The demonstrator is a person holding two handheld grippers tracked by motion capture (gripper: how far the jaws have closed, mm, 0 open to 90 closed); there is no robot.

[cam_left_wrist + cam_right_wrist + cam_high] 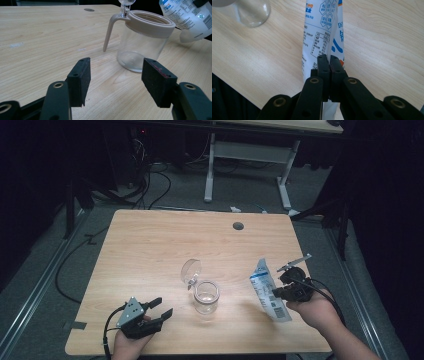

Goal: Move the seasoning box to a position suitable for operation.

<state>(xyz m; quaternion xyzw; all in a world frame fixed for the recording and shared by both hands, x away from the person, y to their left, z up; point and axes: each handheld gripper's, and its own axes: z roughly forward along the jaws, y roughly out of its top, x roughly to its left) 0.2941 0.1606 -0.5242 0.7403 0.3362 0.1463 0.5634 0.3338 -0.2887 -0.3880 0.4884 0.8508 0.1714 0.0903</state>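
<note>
Pouch edge hidden between right gripper fingers

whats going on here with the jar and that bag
A person works at a wooden table with a tool in each hand. The right tool is shut on a white and blue printed bag, held up off the table to the right of a glass jar. The jar stands near the table's middle with its clear lid flipped open. The left tool is open and holds nothing, pointing toward the jar.
</note>
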